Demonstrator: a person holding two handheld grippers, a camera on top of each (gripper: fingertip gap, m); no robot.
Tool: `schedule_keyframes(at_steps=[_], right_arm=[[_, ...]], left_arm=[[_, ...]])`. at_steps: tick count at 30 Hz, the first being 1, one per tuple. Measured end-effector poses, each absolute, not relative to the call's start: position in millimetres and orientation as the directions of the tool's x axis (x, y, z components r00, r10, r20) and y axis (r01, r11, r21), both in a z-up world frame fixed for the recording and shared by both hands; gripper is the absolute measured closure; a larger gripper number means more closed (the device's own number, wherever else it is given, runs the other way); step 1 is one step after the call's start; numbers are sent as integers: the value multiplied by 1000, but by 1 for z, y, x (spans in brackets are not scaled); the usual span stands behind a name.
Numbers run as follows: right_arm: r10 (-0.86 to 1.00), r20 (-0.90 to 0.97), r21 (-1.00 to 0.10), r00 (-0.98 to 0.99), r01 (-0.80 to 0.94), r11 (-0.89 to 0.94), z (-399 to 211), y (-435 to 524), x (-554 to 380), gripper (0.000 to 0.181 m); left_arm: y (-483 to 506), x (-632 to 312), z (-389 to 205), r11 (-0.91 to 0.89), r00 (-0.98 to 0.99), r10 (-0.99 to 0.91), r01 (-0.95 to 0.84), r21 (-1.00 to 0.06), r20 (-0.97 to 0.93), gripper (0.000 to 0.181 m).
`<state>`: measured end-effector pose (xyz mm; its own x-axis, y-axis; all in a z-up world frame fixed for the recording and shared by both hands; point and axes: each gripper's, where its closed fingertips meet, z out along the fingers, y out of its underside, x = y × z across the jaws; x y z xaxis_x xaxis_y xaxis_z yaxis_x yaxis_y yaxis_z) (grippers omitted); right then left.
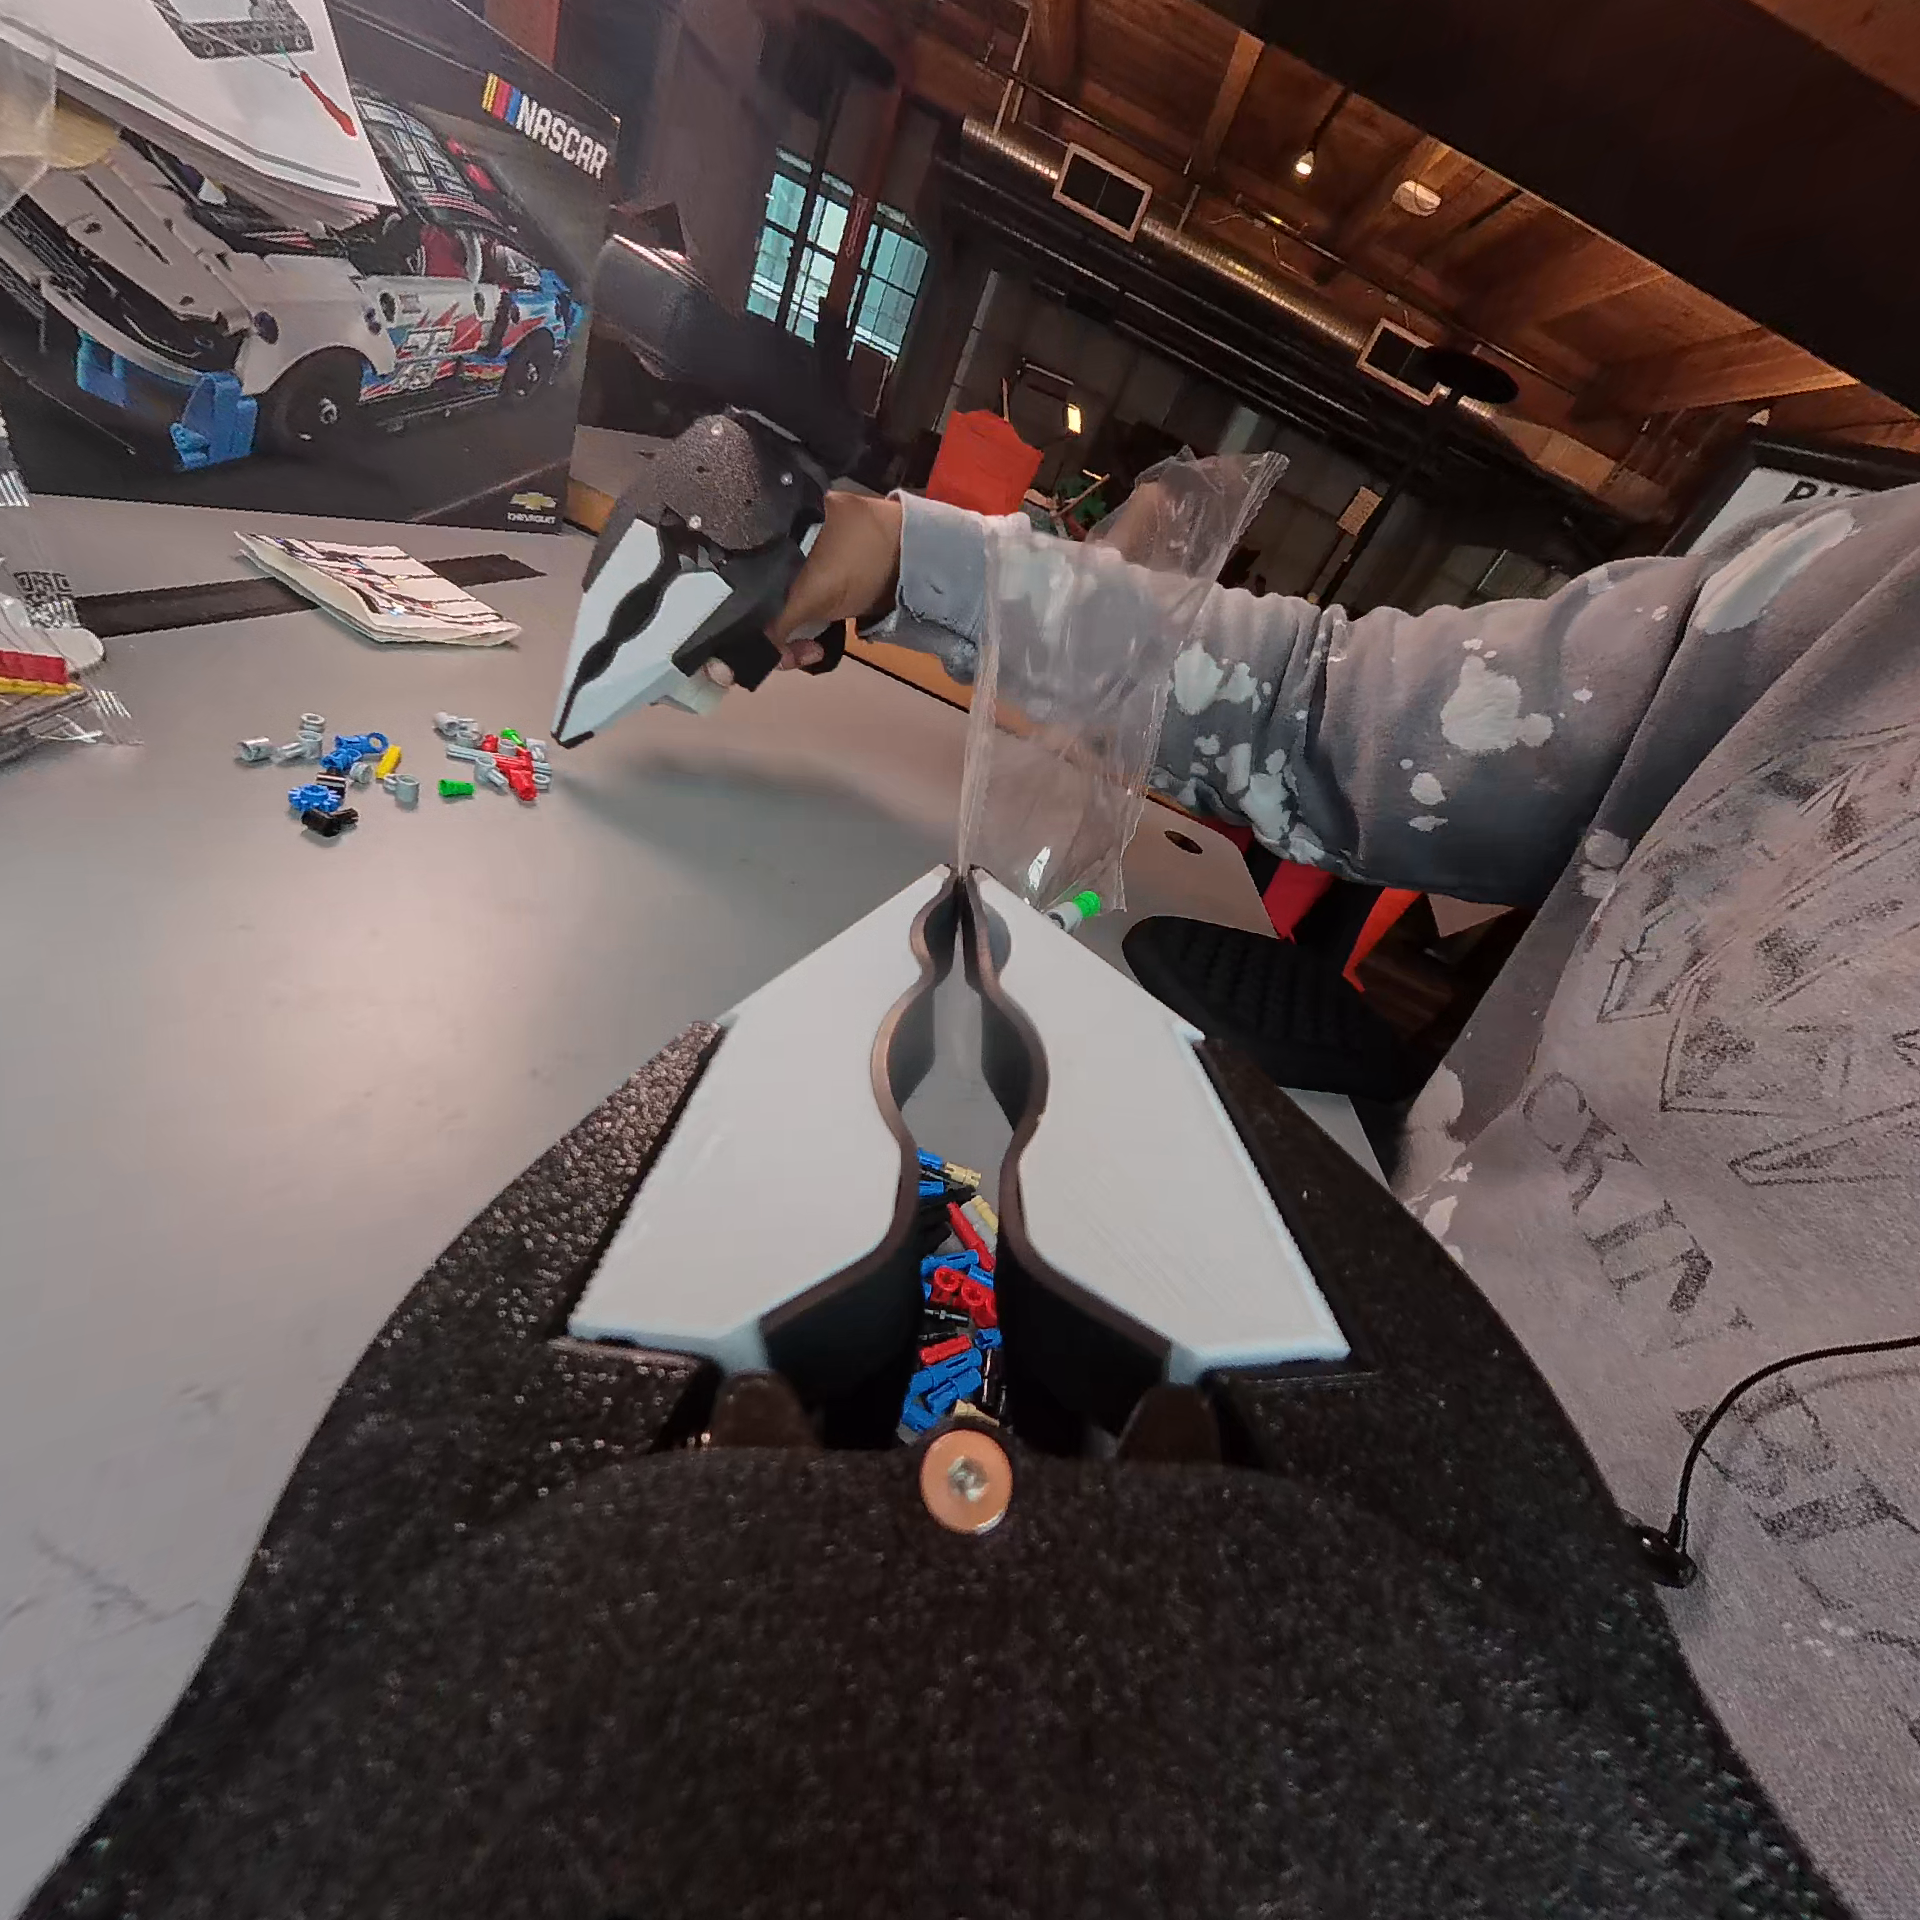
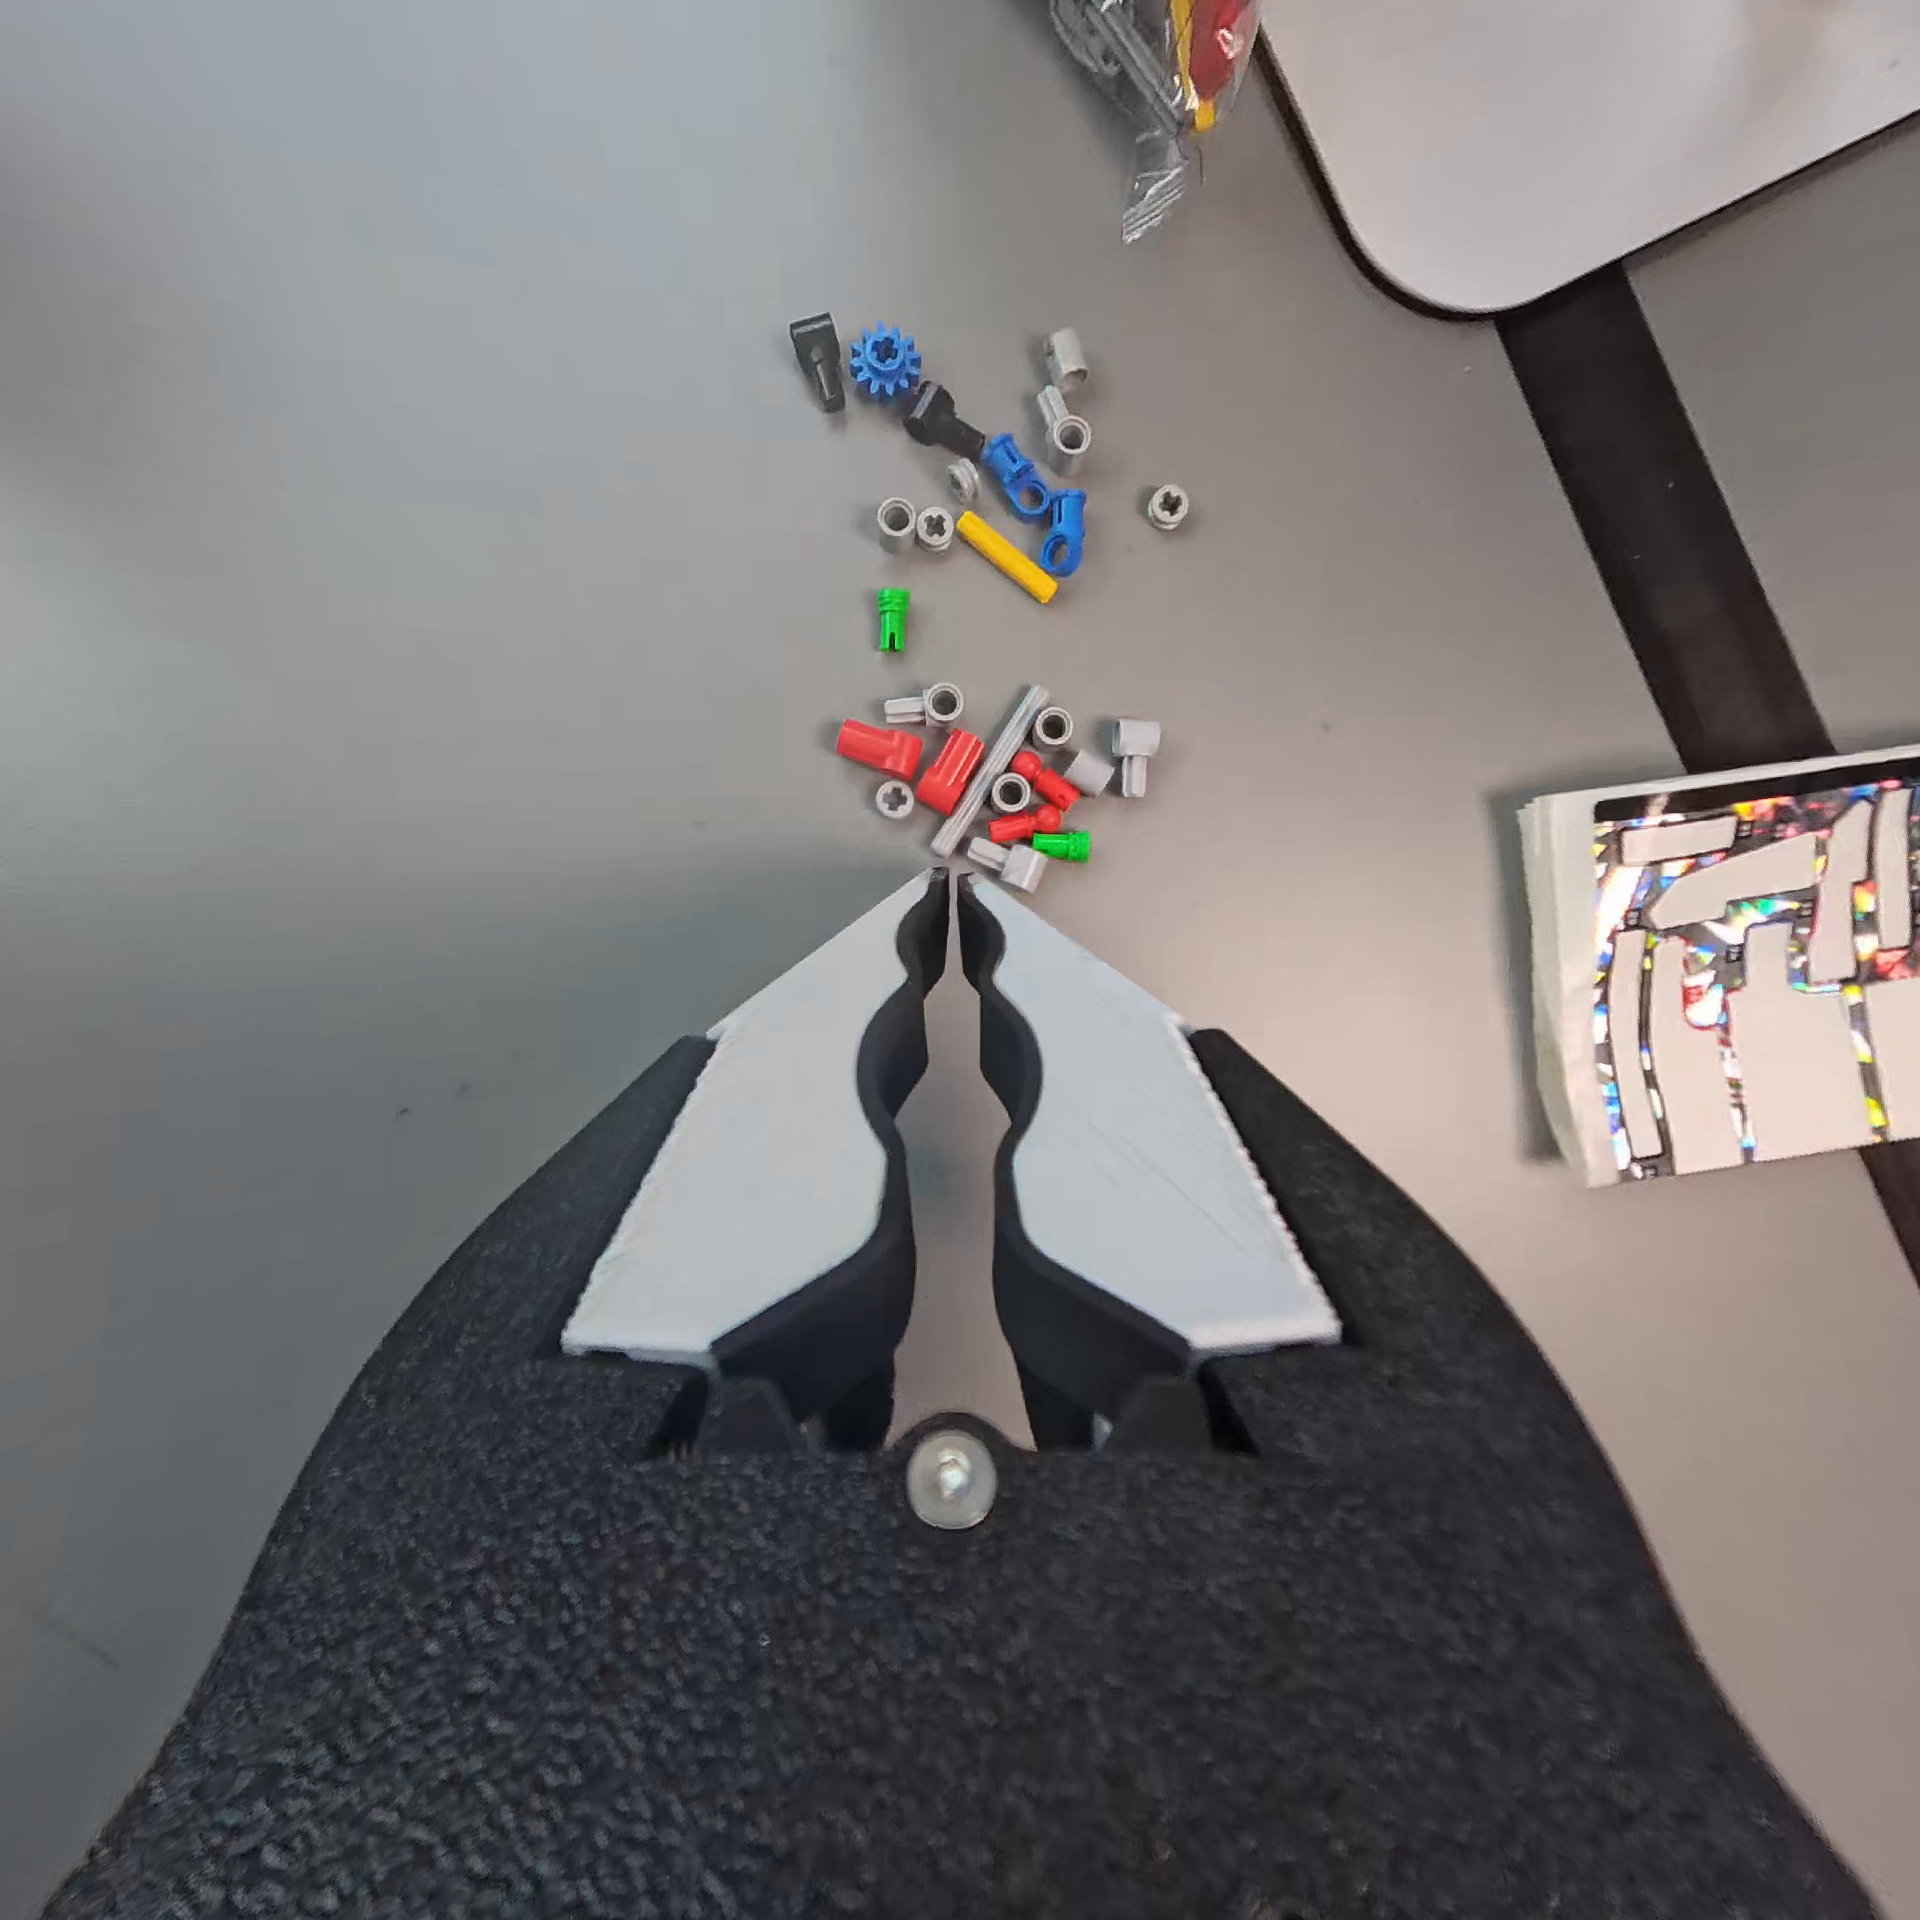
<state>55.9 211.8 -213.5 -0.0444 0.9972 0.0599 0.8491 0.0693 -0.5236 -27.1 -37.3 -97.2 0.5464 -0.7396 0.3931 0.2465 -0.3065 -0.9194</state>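
My left gripper [image 1: 961, 878] is shut on the edge of a clear plastic bag [image 1: 1081, 665], which stands up from the tips; a green-tipped piece [image 1: 1081, 904] shows at its lower end. Through the gap between its fingers I see a heap of red, blue and black small building pieces [image 1: 956, 1309] below. My right gripper [image 2: 948, 878] is shut and empty, tips just above the grey table at the near end of a scatter of small red, grey, green and blue pieces [image 2: 997, 769]. It also shows in the left wrist view [image 1: 569, 732], beside those pieces [image 1: 416, 764].
A foil sticker sheet [image 2: 1745, 966] lies right of the pieces, over a black strip [image 2: 1683, 499]. A bag of parts [image 2: 1174, 83] and a white sheet [image 2: 1558, 125] lie farther off. A toy-car box [image 1: 312, 312] stands at the back. A person's sleeve [image 1: 1351, 727] reaches across. The gap from one gripper's tips to the other's is roughly 30 centimetres.
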Motion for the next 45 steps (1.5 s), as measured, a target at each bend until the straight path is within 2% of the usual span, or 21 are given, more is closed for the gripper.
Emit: schedule_keyframes(at_steps=[1,10,17,20,25,29,32,37,41,45], right_arm=[[998,50,-533,-37,844,58,-215,209,57,178],[997,59,-577,44,817,-2,-223,213,46,169],[996,83,-558,31,829,21,-222,211,49,178],[996,94,-575,-7,816,60,-192,209,53,178],[966,259,-725,10,662,188,-88,219,20,178],[938,346,-775,16,569,276,-22,229,-33,178],[932,362,-765,1,571,297,-7,239,-76,178],[945,319,-754,-68,587,296,-24,238,-120,174],[967,255,-850,-22,472,235,-9,233,-120,162],[972,235,-921,18,325,217,16,214,-91,159]], left_arm=[[-37,-27,-97,-307,546,-740,247,-919,394,181],[-37,-27,-97,-304,552,-737,245,-921,390,181],[-38,-27,-97,-305,548,-740,244,-921,390,181],[-38,-27,-97,-303,548,-741,245,-921,389,181],[-38,-26,-97,-307,540,-744,249,-919,395,181],[-38,-27,-96,-306,538,-743,255,-917,397,181],[-38,-28,-95,-303,542,-741,259,-917,398,181],[-39,-27,-95,-302,541,-743,255,-919,394,181],[-40,-26,-94,-297,540,-746,253,-921,390,181],[-37,-30,-92,-284,561,-730,269,-920,389,181]])
